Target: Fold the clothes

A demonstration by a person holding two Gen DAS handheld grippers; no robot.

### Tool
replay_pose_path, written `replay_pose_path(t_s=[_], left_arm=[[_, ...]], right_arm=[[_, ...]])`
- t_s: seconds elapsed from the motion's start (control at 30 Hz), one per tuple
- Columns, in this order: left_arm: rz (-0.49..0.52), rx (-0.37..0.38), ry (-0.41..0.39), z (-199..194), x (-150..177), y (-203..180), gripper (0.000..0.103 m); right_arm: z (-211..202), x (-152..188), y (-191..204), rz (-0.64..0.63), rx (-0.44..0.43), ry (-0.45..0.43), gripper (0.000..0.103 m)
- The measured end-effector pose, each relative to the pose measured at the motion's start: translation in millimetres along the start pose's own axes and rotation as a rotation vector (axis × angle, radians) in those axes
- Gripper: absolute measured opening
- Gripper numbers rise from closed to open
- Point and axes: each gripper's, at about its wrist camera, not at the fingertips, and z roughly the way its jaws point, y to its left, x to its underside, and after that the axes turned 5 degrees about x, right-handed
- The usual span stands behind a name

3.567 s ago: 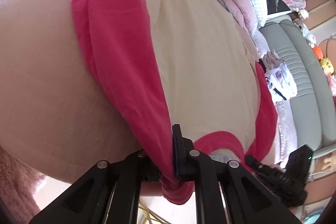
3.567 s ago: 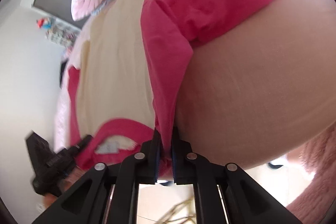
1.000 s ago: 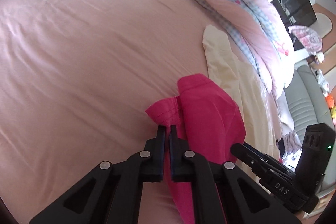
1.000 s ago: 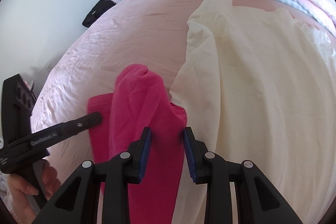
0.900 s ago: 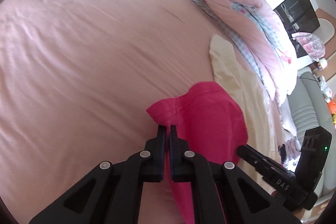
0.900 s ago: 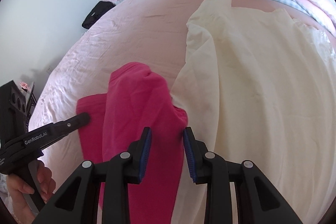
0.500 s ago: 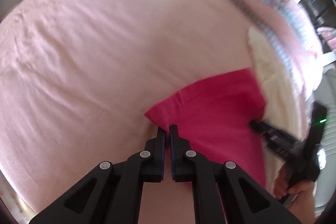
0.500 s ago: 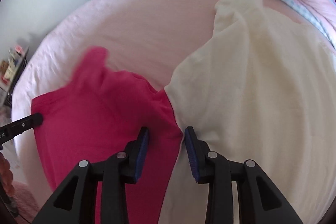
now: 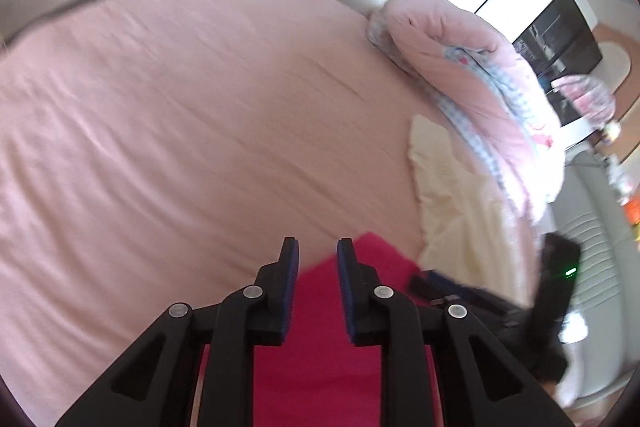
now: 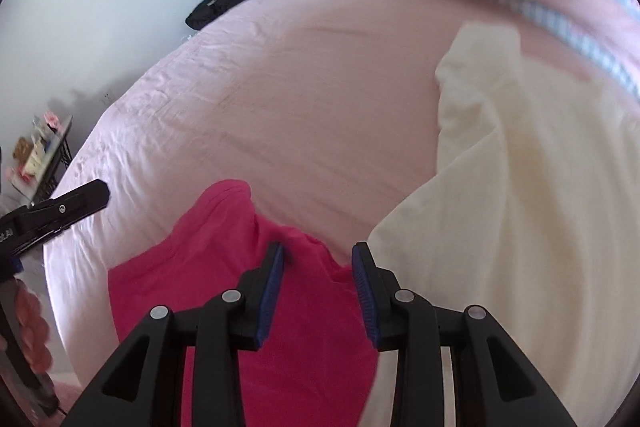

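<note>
Jaws of the left gripper (image 9: pixel 317 251) are opening, nothing pinched; the right gripper (image 10: pixel 318 257) stands parted, gripping nothing. Below both, a magenta cotton garment (image 10: pixel 224 267) lies on the pink bedsheet (image 9: pixel 180 131), touching a cream cloth (image 10: pixel 520 187).

Garment (image 10: pixel 224 267) on bed (image 10: pixel 320 99), seemingly flat

My left gripper (image 9: pixel 318 251) tilts downward above the near edge of the pink bed (image 9: pixel 168 131), its 2 jaws opening with nothing pressed between the pads. My right gripper (image 10: pixel 318 259) tilts more steeply over the same near edge, its 2 jaws standing apart and gripping nothing. My left hand (image 10: pixel 34 323) wraps that gripper's handle just off the bed's left edge, blurred.
</note>
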Motion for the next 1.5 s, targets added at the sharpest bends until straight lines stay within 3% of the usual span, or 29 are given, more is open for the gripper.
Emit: replay_pose_path(t_s=[0.13,0.3,0.5,0.63,0.77,0.97,1.2,1.43,1.5], left_arm=[[0.019,0.036,0.117,39,-11,-3,0.017],[0.031,0.163,0.284,57,-5,-3,0.017],[0.165,0.147,0.415,20,26,-4,0.017],[0.221,0.089,0.462,19,39,0,0.017],[0.302,0.064,0.485,11,45,-7,0.017],[0.462,0.001,0.488,-9,54,-20,0.017],[0.589,-0.031,0.554,1,72,-36,0.017],[0.639,-0.069,0.445,16,65,-51,0.017],[0.603,-0.082,0.395,22,55,-47,0.017]], right_arm=[[-3,21,12,-0.086,-0.061,0.072,0.035],[-17,37,15,-0.169,-0.104,0.120,0.035],[-54,14,-13,0.004,-0.112,-0.023,0.035],[-37,7,3,-0.063,-0.032,-0.014,0.035],[-15,29,21,-0.147,0.036,0.058,0.035],[-36,52,7,-0.020,0.022,-0.008,0.035],[-43,48,4,-0.045,0.032,0.013,0.035],[-31,50,3,-0.025,0.008,0.028,0.035],[-32,47,2,-0.014,0.005,0.018,0.035]])
